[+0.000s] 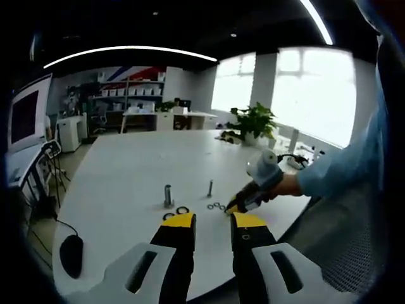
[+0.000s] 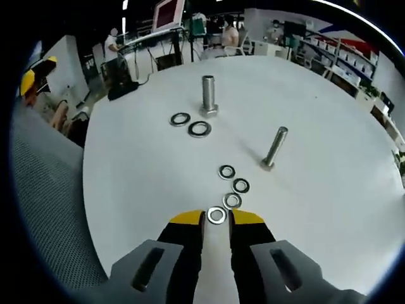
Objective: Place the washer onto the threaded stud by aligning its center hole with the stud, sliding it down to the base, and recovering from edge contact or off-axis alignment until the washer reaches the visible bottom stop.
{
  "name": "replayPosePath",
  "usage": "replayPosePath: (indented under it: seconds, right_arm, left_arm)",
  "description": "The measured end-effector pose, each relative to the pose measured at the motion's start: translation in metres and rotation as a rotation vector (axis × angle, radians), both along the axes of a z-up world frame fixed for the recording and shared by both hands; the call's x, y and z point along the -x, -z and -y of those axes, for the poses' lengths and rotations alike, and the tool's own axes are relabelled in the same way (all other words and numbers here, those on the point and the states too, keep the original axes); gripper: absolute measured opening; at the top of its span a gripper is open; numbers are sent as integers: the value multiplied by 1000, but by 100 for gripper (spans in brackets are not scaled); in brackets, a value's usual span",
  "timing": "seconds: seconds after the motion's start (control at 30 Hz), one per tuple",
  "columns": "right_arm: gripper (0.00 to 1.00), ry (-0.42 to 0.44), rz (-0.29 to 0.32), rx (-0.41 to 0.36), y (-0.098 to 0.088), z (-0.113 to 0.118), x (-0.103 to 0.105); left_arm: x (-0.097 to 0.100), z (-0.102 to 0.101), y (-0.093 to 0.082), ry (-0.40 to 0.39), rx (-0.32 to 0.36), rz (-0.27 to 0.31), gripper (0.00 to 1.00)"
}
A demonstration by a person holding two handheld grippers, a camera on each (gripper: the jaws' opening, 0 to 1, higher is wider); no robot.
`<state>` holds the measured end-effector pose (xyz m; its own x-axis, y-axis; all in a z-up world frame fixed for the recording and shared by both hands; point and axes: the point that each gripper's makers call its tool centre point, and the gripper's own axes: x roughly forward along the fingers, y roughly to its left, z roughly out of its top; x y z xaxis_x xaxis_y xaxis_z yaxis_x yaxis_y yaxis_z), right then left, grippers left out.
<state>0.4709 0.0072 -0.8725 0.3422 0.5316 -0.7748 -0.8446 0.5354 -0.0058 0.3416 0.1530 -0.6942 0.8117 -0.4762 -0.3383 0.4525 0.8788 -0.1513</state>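
Observation:
A thin threaded stud (image 2: 274, 149) and a thicker stud (image 2: 208, 95) stand on the white round table (image 2: 329, 209). A small steel washer (image 2: 216, 215) lies flat at the tips of my right gripper (image 2: 216, 219), whose yellow-tipped jaws hug its sides. Three more small washers (image 2: 232, 201) trail from it toward the thin stud. Two larger washers (image 2: 199, 129) lie by the thick stud. In the left gripper view, my left gripper (image 1: 214, 220) hovers open at the table's near edge, with the thin stud (image 1: 210, 188) and thick stud (image 1: 168, 195) ahead. The right gripper (image 1: 235, 206) reaches in from the right.
A person's hand and blue sleeve (image 1: 335, 171) hold the right gripper. A black mouse (image 1: 71, 253) lies at the table's left edge. A grey mesh chair (image 2: 44, 190) stands beside the table. A potted plant (image 1: 253, 120) sits at the far side, and people stand at desks (image 2: 114, 44) behind.

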Motion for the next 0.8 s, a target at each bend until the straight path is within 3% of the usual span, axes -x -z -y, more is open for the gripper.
replayPosePath:
  seconds: [0.57, 0.6, 0.8]
  right_arm:
    - [14, -1, 32, 29, -3, 10, -7]
    - [4, -2, 31, 25, -5, 10, -7]
    - [3, -26, 37, 51, 2, 14, -7]
  left_arm:
    - [-1, 2, -1, -4, -2, 7, 20]
    - [-1, 2, -1, -4, -2, 7, 20]
    - [-1, 3, -1, -5, -3, 6, 20]
